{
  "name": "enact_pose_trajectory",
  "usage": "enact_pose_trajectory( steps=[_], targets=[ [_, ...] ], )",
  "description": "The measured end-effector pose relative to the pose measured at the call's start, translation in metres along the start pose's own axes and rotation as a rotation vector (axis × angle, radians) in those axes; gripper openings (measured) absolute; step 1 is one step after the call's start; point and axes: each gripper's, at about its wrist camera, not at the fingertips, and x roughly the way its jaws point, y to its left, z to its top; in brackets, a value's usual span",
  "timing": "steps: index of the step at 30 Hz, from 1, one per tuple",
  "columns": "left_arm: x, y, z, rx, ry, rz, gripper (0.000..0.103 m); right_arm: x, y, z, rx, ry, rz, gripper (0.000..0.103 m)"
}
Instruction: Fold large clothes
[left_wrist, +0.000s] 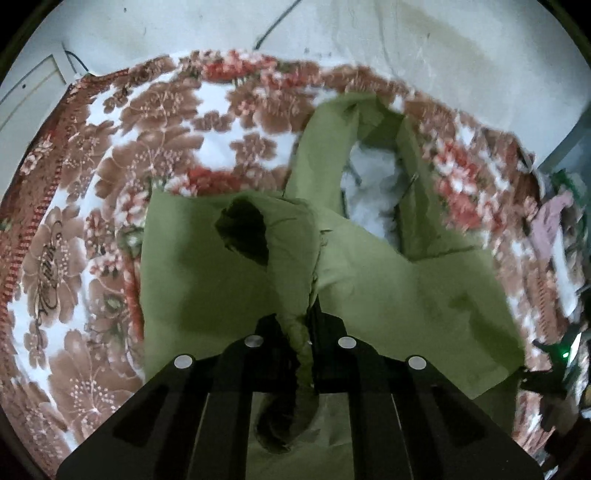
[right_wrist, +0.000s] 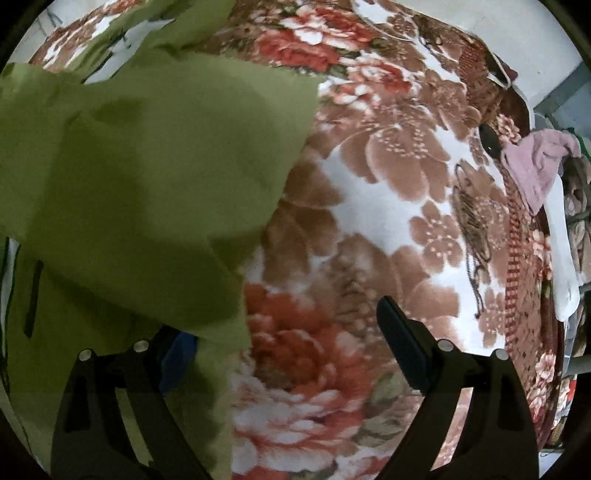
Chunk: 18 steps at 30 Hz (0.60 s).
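Garment: green cloth (left_wrist: 229, 266) lies crumpled on floral blanket (left_wrist: 74, 229).
Left gripper (left_wrist: 297, 332): pressed together, pinching a bunched fold.
Right gripper (right_wrist: 280, 332): spread, cloth draped over its left finger.

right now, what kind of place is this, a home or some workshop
Most likely a home bedroom: a plush floral blanket covers what looks like a bed against a bare white wall, with a green garment on it and a pink cloth beside it.
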Motion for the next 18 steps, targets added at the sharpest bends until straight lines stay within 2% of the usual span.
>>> enact_pose_trajectory(
  steps=[4, 6, 8, 12, 14, 15, 17, 18],
  targets=[
    [0.003, 0.0, 0.005, -0.005, -0.006, -0.021, 0.008, 0.009, -0.023, -0.004, 0.088, 0.022, 0.048, 0.092],
    [0.021, 0.003, 0.002, -0.003, 0.015, -0.049, 0.008, 0.019, -0.028, -0.007, 0.105, 0.035, 0.043, 0.092],
    [0.048, 0.005, -0.005, 0.001, 0.069, -0.06, 0.008, 0.026, -0.031, -0.011, 0.101, 0.029, 0.022, 0.092],
    [0.101, 0.01, -0.034, 0.035, 0.175, -0.004, 0.009, 0.037, -0.03, -0.021, 0.085, 0.01, 0.005, 0.092],
    [0.12, 0.014, -0.047, 0.052, 0.202, 0.012, 0.01, 0.042, -0.029, -0.025, 0.08, -0.005, -0.009, 0.093],
    [0.129, 0.017, -0.054, 0.064, 0.211, 0.029, 0.012, 0.045, -0.029, -0.027, 0.092, -0.004, -0.011, 0.095],
    [0.137, 0.019, -0.059, 0.07, 0.21, 0.057, 0.023, 0.046, -0.031, -0.027, 0.122, 0.003, 0.0, 0.096],
    [0.137, 0.02, -0.06, 0.065, 0.203, 0.063, 0.024, 0.042, -0.032, -0.027, 0.134, 0.003, 0.001, 0.096]
  ],
)
